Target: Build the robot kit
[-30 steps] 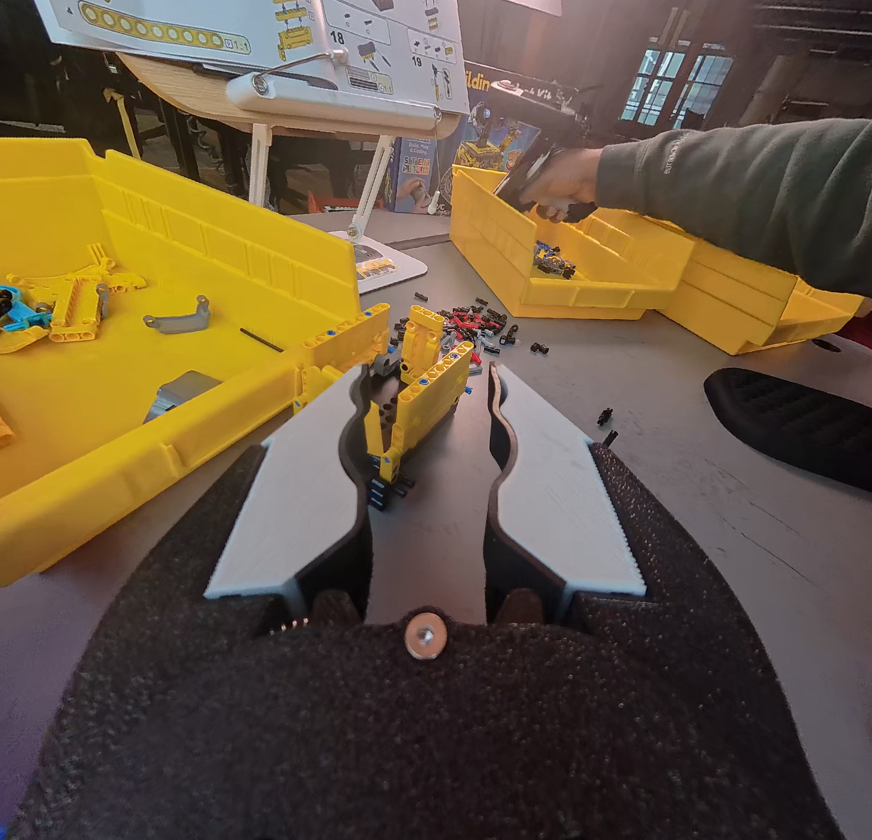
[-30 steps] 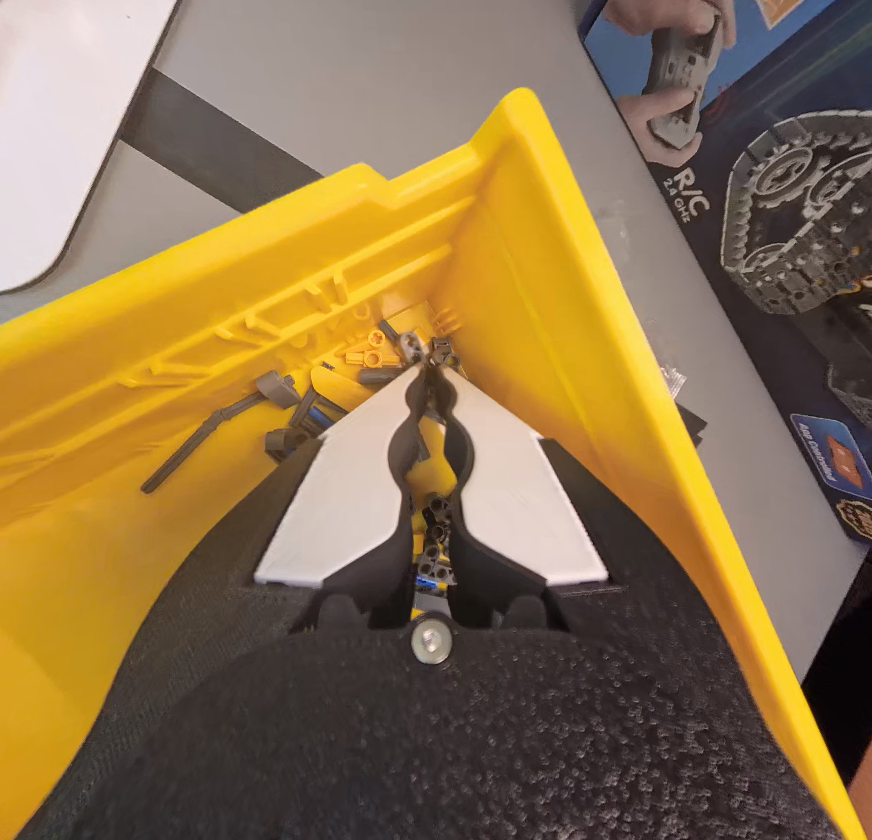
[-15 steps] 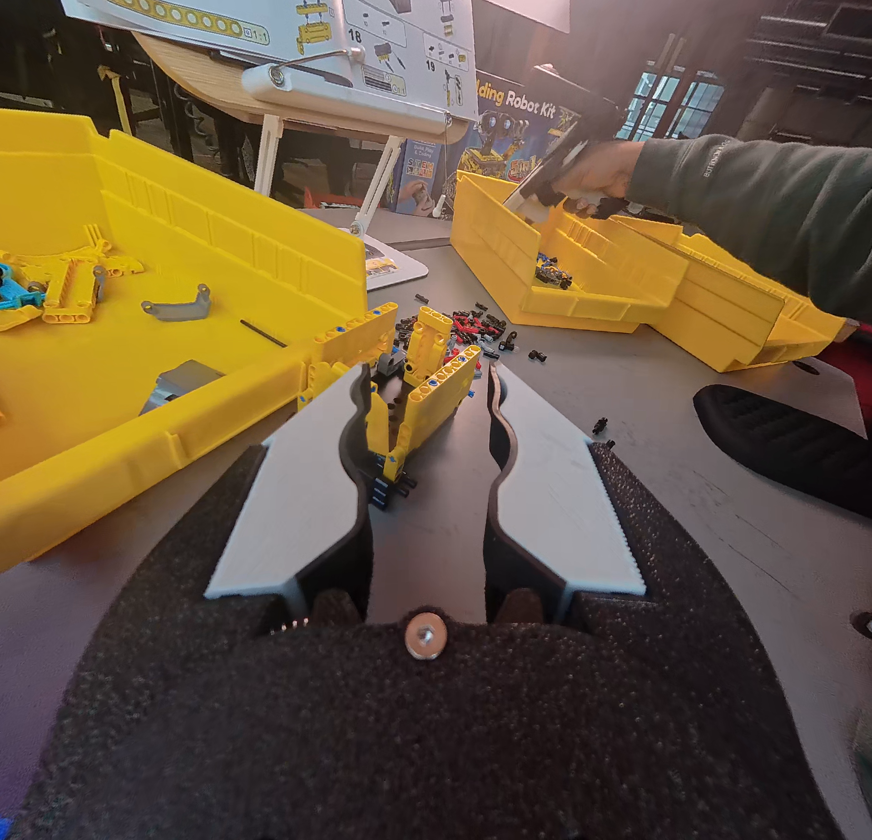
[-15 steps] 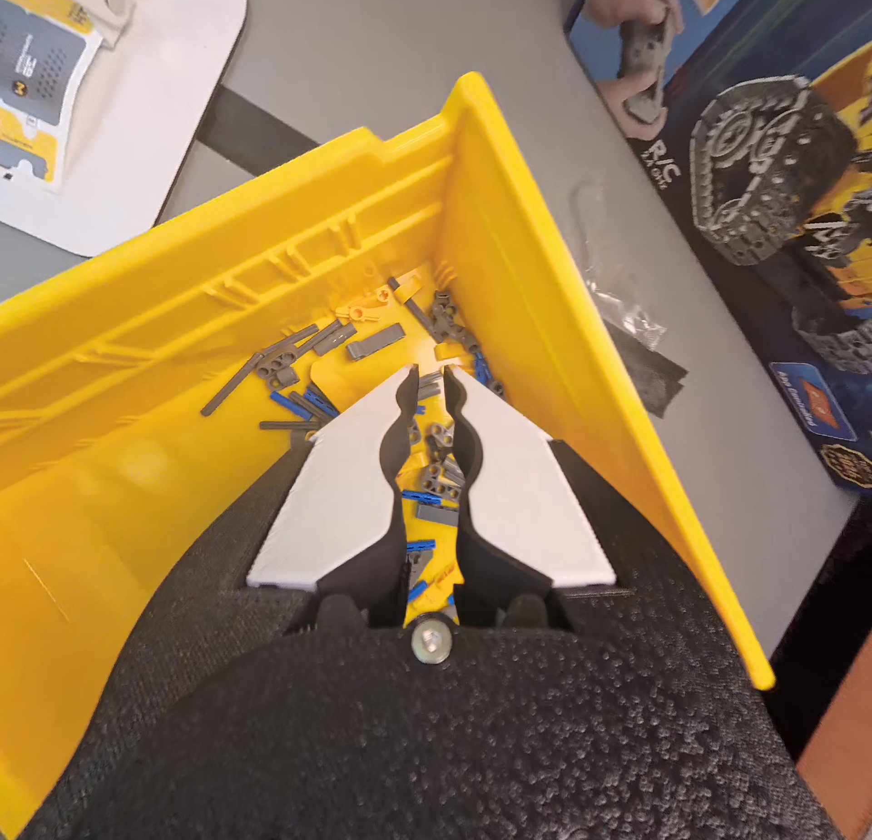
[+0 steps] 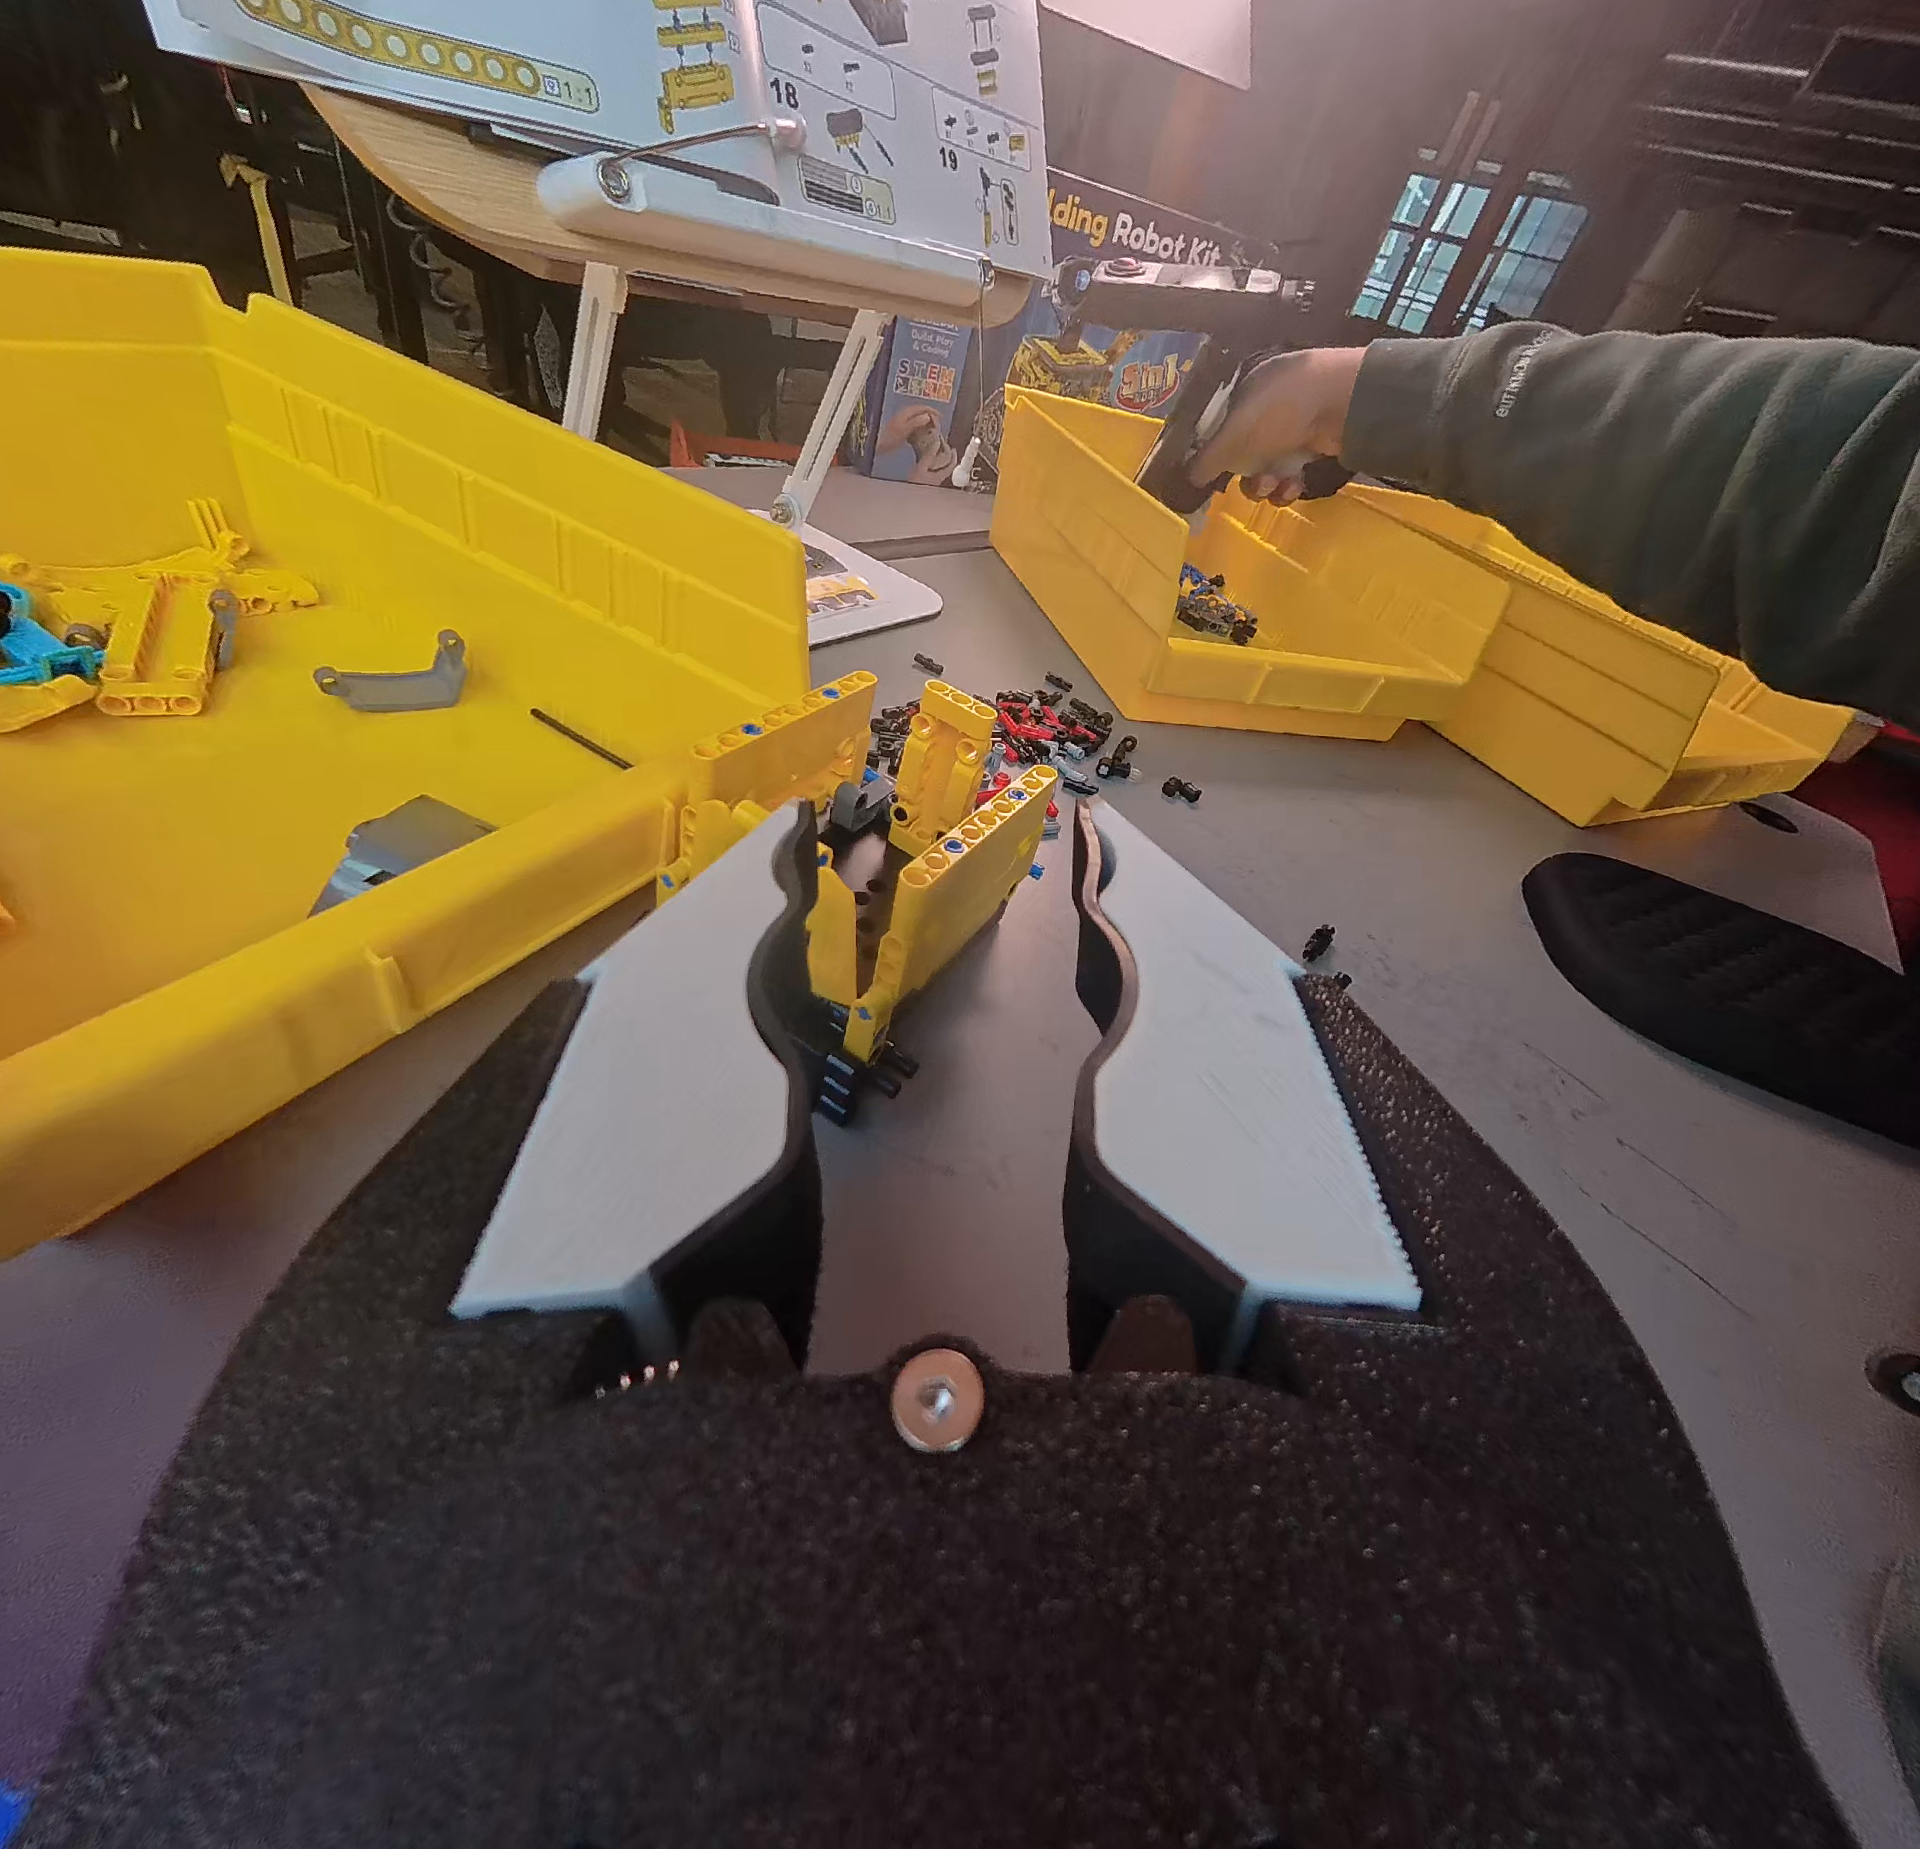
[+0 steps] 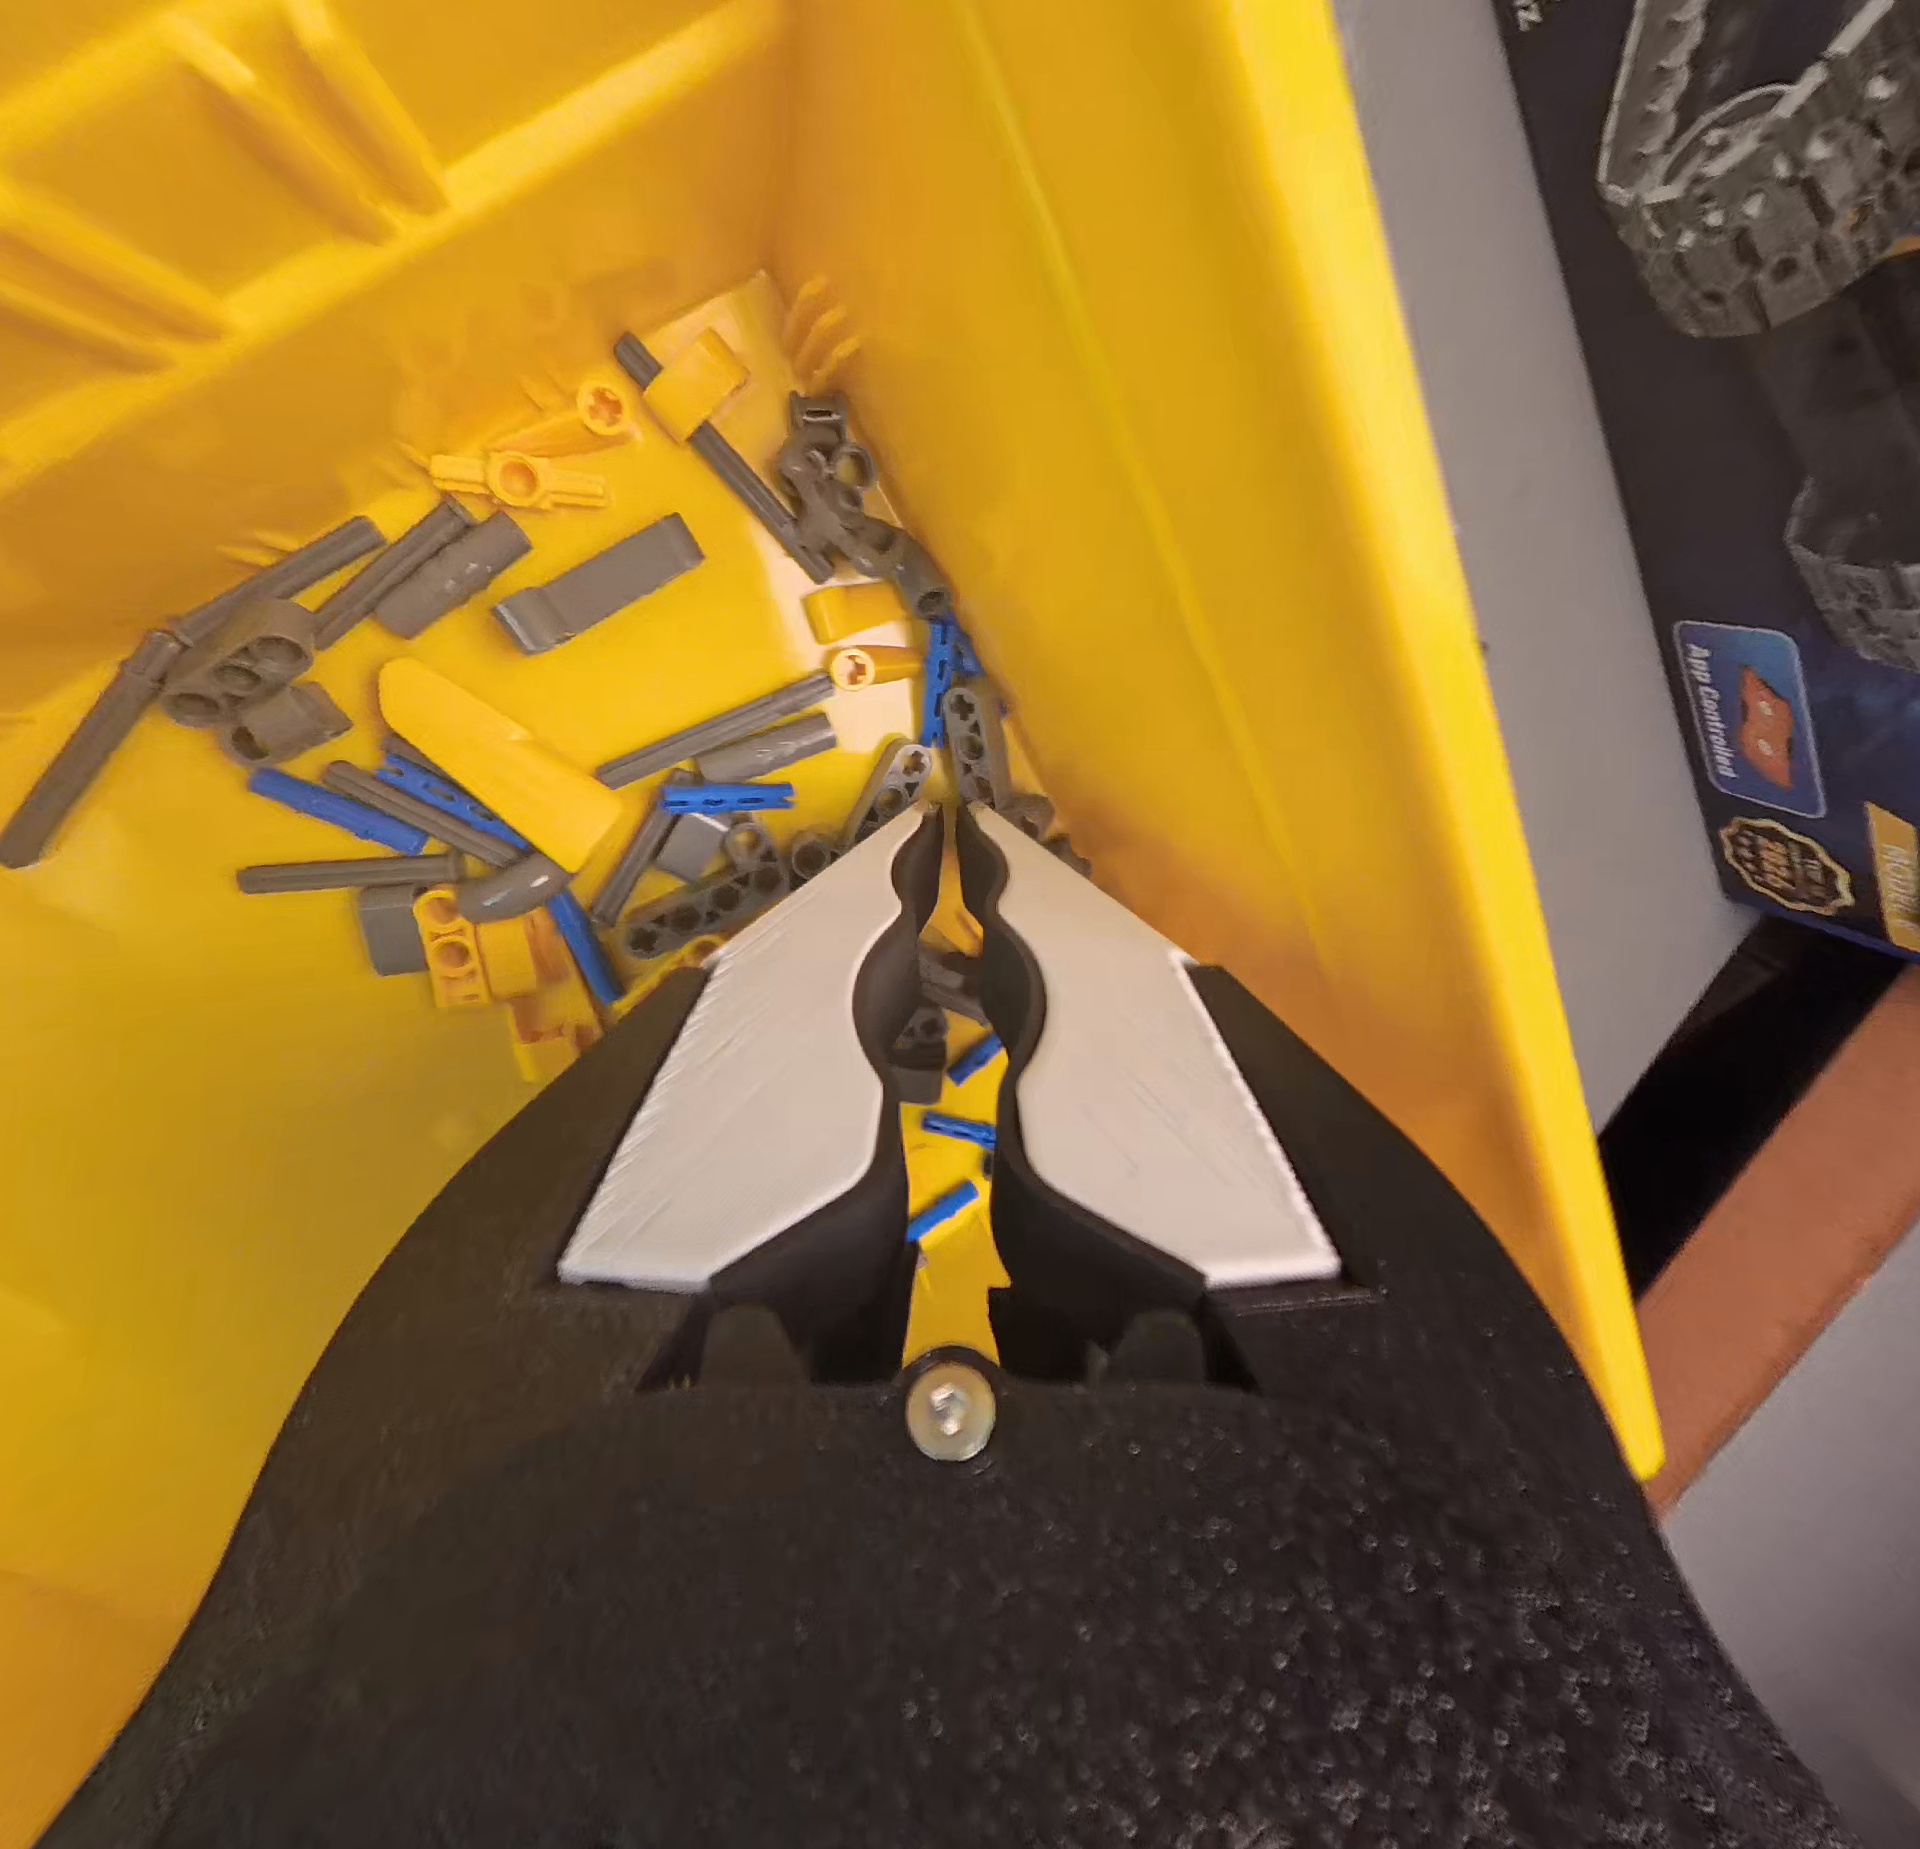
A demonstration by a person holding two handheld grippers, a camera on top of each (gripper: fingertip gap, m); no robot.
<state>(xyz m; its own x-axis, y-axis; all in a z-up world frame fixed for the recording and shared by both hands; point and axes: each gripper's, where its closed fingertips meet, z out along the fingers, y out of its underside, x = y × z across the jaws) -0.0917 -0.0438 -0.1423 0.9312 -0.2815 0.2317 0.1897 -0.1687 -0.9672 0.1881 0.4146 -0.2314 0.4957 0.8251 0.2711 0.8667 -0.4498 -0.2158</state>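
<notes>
Left hand-held gripper [image 5: 940, 814] has barely shifted over the last second. Its jaws stay wide apart on the table [image 5: 1403, 1124], and the yellow beam assembly [image 5: 940, 880] lies between them. The assembly sits against the inner face of the left finger and is clear of the right one. A large yellow tray [image 5: 343, 978] lies just to this gripper's left, and a scatter of red and black pins [image 5: 1039, 724] lies just beyond its tips. Farther ahead and to its right, a person's hand [image 5: 1278, 428] is at the rim of the smaller yellow bin [image 5: 1299, 682], lower than half a second ago. An instruction sheet [image 5: 623, 33] stands propped beyond.

The right hand-held gripper [image 6: 942, 817] has changed more. It has come down closer to the bin floor [image 6: 260, 1072], pitched steeply toward the corner by the bin's right wall [image 6: 1091, 397], and its jaws have narrowed to a slit. Whether they nip a piece cannot be told. A grey holed beam [image 6: 977, 745] lies just beyond the tips, and grey axles and blue pins [image 6: 727, 793] spread ahead to the left. A printed box [image 6: 1766, 345] lies outside the wall to the right.
</notes>
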